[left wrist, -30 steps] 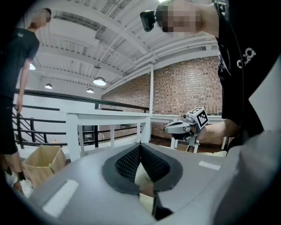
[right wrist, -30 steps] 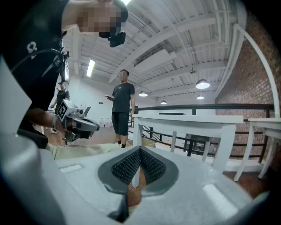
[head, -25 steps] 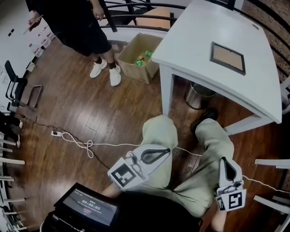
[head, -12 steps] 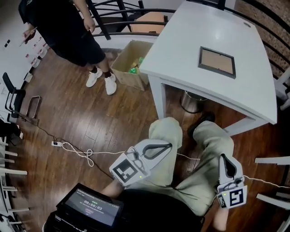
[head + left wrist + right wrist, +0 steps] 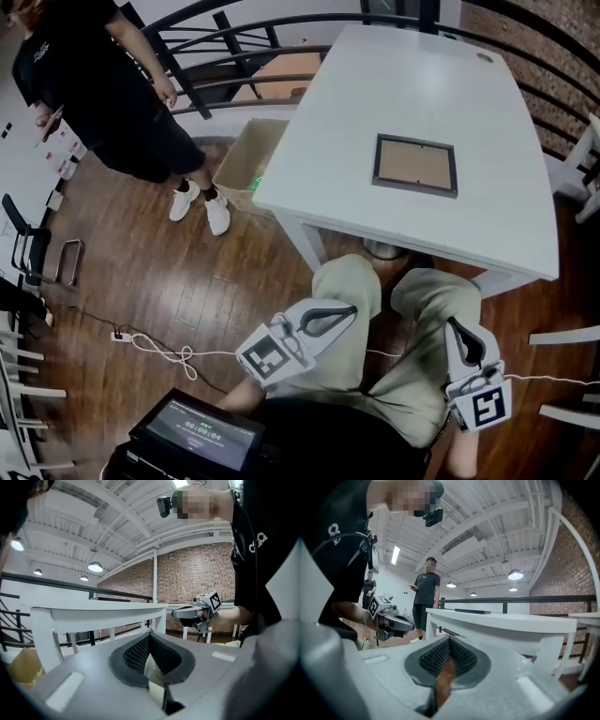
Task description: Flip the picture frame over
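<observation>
A dark-framed picture frame point(image 5: 415, 165) lies flat on the white table point(image 5: 328, 159), its brown backing facing up. In the right gripper view the picture frame point(image 5: 472, 611) shows as a thin dark slab on the table top. My left gripper point(image 5: 352, 308) is shut and empty, held low over my left knee, short of the table's near edge. My right gripper point(image 5: 453, 324) is also shut and empty, over my right knee. Both point toward the table. Each gripper view shows the other gripper: the right gripper point(image 5: 176, 612) and the left gripper point(image 5: 411, 626).
A person in black point(image 5: 103, 84) stands at the left near an open cardboard box point(image 5: 246, 159). A dark railing point(image 5: 244, 56) runs behind the table. A white cable point(image 5: 169, 352) lies on the wooden floor. White chairs point(image 5: 572, 337) stand at the right. A tablet point(image 5: 192, 433) sits at my front.
I have stepped closer to the table: it and the picture frame have slid down and left in the head view. Both grippers stayed shut and moved forward with me.
</observation>
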`<state>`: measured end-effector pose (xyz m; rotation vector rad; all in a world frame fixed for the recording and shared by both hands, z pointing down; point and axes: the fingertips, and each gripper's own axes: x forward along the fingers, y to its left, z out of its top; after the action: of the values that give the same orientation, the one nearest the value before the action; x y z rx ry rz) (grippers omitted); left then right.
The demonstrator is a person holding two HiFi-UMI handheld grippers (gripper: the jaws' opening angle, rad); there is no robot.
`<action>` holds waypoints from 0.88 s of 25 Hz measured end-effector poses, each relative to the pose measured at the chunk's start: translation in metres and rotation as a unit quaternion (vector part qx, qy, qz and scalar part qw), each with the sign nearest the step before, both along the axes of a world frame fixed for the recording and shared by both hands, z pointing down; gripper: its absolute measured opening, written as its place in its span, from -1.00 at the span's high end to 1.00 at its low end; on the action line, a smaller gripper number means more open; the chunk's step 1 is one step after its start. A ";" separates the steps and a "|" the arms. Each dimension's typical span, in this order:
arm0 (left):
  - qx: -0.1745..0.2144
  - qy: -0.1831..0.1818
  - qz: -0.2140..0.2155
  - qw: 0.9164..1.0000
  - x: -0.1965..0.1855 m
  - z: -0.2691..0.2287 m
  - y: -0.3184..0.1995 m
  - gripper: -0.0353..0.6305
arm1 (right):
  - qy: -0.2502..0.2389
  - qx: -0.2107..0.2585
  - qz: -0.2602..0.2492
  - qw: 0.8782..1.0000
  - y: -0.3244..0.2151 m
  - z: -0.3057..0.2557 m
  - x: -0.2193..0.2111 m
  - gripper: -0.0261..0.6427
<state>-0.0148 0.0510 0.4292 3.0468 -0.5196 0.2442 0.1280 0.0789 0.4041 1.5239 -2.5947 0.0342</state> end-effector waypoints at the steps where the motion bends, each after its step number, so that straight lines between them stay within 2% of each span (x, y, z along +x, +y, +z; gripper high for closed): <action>1: 0.003 0.007 0.002 1.000 0.004 -0.003 -0.005 0.84 | 0.004 0.003 -0.003 1.000 -0.007 -0.003 0.003 0.94; 3: 0.011 0.020 0.003 1.000 0.011 -0.014 -0.019 0.84 | 0.012 0.010 -0.011 1.000 -0.023 -0.009 0.005 0.94; 8: 0.035 0.028 0.005 0.999 0.024 -0.044 -0.045 0.84 | 0.001 0.029 -0.031 0.999 -0.054 -0.036 0.000 0.94; 12: 0.034 0.043 -0.035 0.998 0.017 -0.082 -0.070 0.85 | 0.002 0.027 -0.045 0.999 -0.068 -0.066 -0.008 0.94; 18: 0.048 -0.034 -0.064 0.996 0.012 -0.109 -0.119 0.85 | 0.060 -0.022 -0.054 0.996 -0.106 -0.099 -0.007 0.94; 19: 0.049 -0.043 -0.066 0.996 0.014 -0.114 -0.123 0.80 | 0.067 -0.026 -0.055 0.996 -0.110 -0.105 -0.003 0.94; 20: 0.052 -0.056 -0.067 0.995 0.016 -0.117 -0.128 0.60 | 0.073 -0.027 -0.059 0.995 -0.115 -0.111 0.000 0.93; 22: 0.061 -0.091 -0.070 0.991 0.020 -0.120 -0.136 0.47 | 0.091 -0.024 -0.075 0.993 -0.128 -0.120 0.004 0.78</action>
<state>0.0056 -0.0850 0.3091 3.1032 -0.7848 0.5068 0.1320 -0.0495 0.2837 1.2502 -2.5354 -0.0552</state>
